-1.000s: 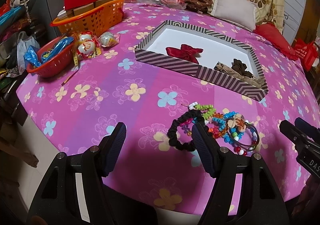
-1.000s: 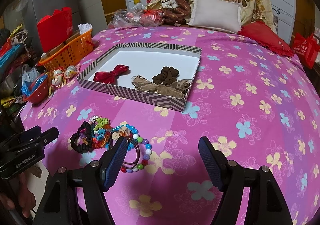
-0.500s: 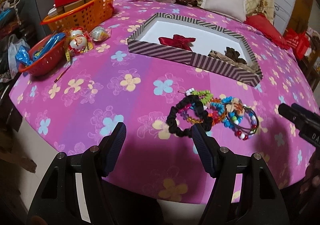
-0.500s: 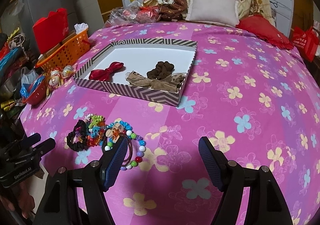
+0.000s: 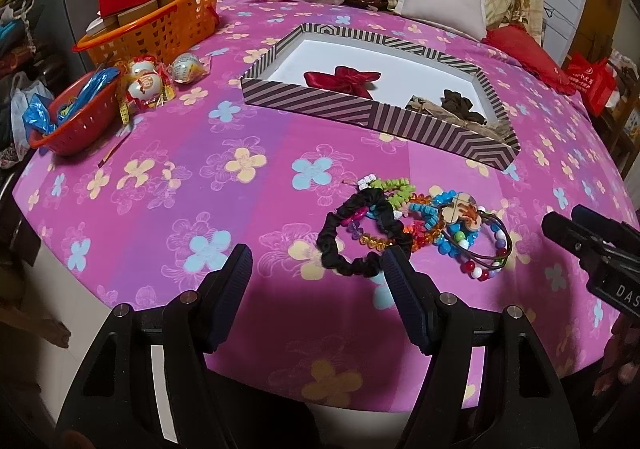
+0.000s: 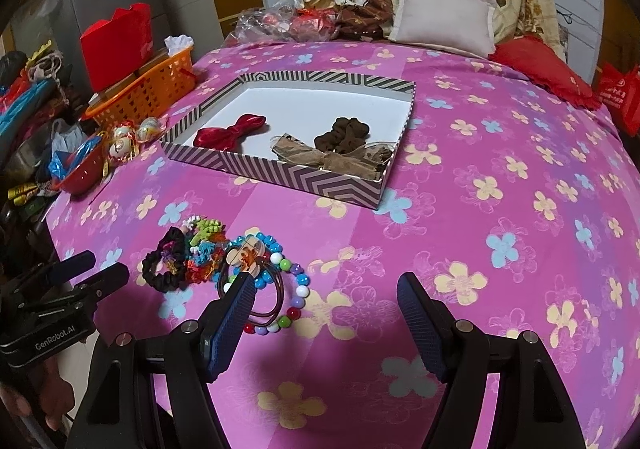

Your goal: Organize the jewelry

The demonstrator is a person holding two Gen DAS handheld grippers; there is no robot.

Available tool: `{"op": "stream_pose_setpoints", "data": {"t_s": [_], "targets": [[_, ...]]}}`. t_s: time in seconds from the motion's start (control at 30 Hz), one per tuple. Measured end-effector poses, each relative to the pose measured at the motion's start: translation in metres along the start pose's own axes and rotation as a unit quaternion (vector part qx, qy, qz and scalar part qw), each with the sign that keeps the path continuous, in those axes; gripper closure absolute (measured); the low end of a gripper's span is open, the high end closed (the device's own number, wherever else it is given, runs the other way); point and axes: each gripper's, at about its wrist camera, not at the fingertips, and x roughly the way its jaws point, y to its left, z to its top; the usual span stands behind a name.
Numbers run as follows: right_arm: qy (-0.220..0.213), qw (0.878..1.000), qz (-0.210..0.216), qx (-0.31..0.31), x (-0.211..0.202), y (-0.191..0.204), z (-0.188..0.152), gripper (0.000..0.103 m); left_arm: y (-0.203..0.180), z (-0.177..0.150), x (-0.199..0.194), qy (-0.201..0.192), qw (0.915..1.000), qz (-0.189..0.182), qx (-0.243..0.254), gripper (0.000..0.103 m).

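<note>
A heap of jewelry lies near the front edge of the pink flowered bedspread: a black scrunchie (image 5: pixel 352 237) (image 6: pixel 164 269), colourful bead bracelets (image 5: pixel 424 217) (image 6: pixel 208 249) and a beaded bracelet with brown cords (image 5: pixel 484 249) (image 6: pixel 280 297). Behind it sits a striped box (image 5: pixel 360 109) (image 6: pixel 280 173) holding a red bow (image 5: pixel 340 79) (image 6: pixel 230 133), a brown scrunchie (image 6: pixel 342 135) and a tan ribbon bow (image 6: pixel 332 157). My left gripper (image 5: pixel 316 269) is open, just short of the black scrunchie. My right gripper (image 6: pixel 326 297) is open, its left finger over the cord bracelet.
An orange basket (image 5: pixel 160 25) with boxes and a red bag, a red bowl (image 5: pixel 72 121) and wrapped round trinkets (image 5: pixel 152 81) crowd the left side. Pillows (image 6: pixel 444 25) and bags line the far edge. The bed edge runs close below both grippers.
The left wrist view has shifted slightly, so the jewelry heap sits a little farther ahead of the left fingers. Both grippers stay open; the right one holds still.
</note>
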Motion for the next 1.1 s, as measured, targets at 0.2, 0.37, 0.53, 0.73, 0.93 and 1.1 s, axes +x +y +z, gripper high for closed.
{"op": "stream_pose_setpoints", "data": {"t_s": [0.2,0.37,0.53,0.73,0.93,1.1], "targets": [[-0.001,1.0,0.003,0.001,0.0,0.0,0.0,0.032,-0.001,0.002,0.0,-0.001,1.0,0.002,-0.003,0.035],[0.002,1.0,0.003,0.002,0.001,-0.001,-0.001,0.032,0.0,0.003,0.0,0.001,1.0,-0.001,-0.005,0.035],[0.003,1.0,0.005,0.005,0.001,-0.001,-0.002,0.032,0.004,0.009,0.005,0.022,0.9985,-0.04,-0.032,0.035],[0.001,1.0,0.009,0.009,0.001,-0.004,-0.001,0.032,0.008,0.018,0.012,0.049,0.993,-0.08,-0.072,0.036],[0.006,1.0,0.014,0.017,0.006,-0.01,-0.001,0.032,-0.003,0.027,0.02,0.069,0.9899,-0.095,-0.079,0.048],[0.007,1.0,0.016,0.022,0.007,-0.013,-0.002,0.032,-0.01,0.034,0.035,0.092,0.9867,-0.09,-0.099,0.048]]}}
